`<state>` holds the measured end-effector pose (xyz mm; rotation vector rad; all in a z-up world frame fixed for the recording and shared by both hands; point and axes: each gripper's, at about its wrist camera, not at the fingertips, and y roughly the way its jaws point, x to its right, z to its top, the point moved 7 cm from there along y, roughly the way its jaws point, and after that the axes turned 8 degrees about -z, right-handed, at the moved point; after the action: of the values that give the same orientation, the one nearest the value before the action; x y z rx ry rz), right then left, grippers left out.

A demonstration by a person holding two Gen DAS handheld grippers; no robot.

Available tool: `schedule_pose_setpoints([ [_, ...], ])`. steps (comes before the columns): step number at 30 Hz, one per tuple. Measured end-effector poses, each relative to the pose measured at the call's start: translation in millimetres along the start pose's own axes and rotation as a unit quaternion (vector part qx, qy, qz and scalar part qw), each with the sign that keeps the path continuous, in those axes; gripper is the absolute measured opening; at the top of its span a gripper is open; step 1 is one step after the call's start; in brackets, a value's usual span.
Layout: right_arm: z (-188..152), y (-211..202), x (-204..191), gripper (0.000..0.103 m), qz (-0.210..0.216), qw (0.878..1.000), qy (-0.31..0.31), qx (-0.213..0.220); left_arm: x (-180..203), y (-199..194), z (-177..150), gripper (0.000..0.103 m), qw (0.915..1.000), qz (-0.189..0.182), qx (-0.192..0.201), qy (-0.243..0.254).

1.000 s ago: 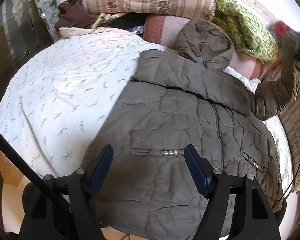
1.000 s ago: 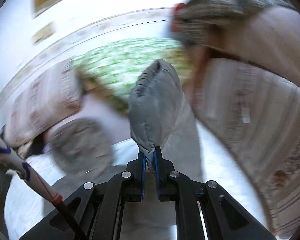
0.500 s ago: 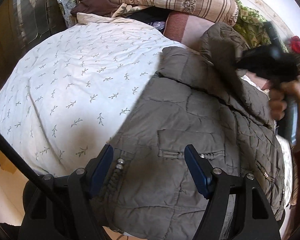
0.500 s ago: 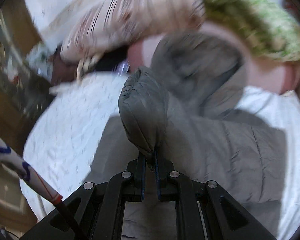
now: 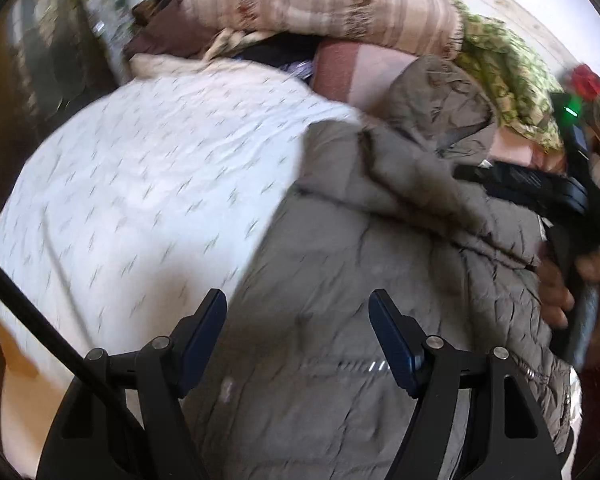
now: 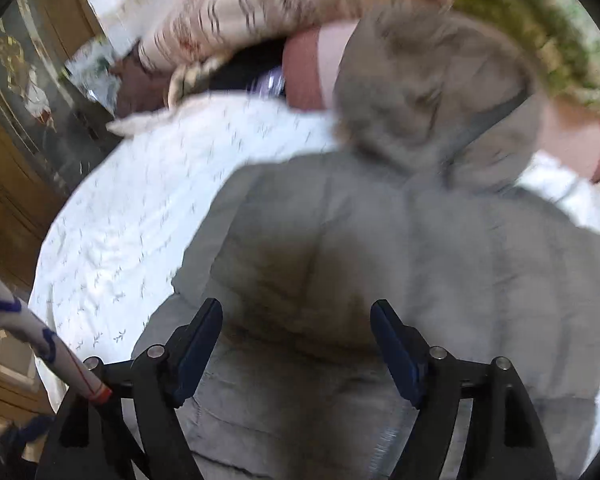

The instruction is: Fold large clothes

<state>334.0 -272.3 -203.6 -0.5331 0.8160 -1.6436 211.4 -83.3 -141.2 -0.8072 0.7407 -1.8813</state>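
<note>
**Both claws empty over a puffy jacket that may not stay folded**

One quilted grey-brown jacket (image 5: 380,280) lies on the bed (image 5: 140,208), filling its right side from the near edge up to the bedding heaped at the far edge, its hood (image 5: 440,108) resting against that heap; the left side of the bed shows bare sheet; a sleeve (image 5: 400,188) seems to lie folded across the chest (motion blur makes this uncertain)

The left gripper (image 5: 298,336) hangs wide open above the lower front, gripping nothing; the right gripper (image 6: 296,344) is likewise spread wide and empty over the jacket's body

Risks, as I judge them: the padded fabric is springy and slick, so the sleeve could slide back off; a shallow pinch may catch only the top layer and drag the fold apart; the hem near the bed's near edge could slip over it

Count: one jacket, one hood, two grippers; at least three pieces in the heap (image 5: 320,4)
</note>
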Motion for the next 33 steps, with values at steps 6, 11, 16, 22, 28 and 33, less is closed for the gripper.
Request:
schedule_pose_setpoints([
  [6, -35.0, -40.6, 86.1, 0.081, -0.047, 0.998, 0.052, 0.004, 37.5, 63.1, 59.1, 0.075, 0.9982, -0.01, -0.014, 0.057],
  [11, -73.1, -66.6, 169.0, 0.081, -0.098, 0.988, 0.116, 0.003, 48.7, 137.4, 94.0, 0.075, 0.9966, -0.022, -0.057, 0.055],
  [16, -97.1, -85.0, 231.9, 0.081, -0.132, 0.977, 0.169, -0.002, 53.6, 195.0, 114.1, 0.075, 0.9899, -0.096, -0.101, -0.027],
  [22, -94.3, -77.6, 257.6, 0.081, -0.144, 0.97, 0.194, -0.003, 67.0, 195.4, 113.6, 0.026, 0.9869, -0.094, -0.129, -0.021],
  [28, -63.3, -55.8, 225.6, 0.081, -0.149, 0.979, 0.136, 0.016, 50.4, 187.9, 110.3, 0.027, 0.9917, -0.048, -0.119, -0.003],
  [33, -52.6, -3.2, 208.4, 0.08, -0.193, 0.977, 0.089, -0.009, 42.5, 220.0, 98.4, 0.035, 0.9919, -0.03, -0.123, -0.014],
])
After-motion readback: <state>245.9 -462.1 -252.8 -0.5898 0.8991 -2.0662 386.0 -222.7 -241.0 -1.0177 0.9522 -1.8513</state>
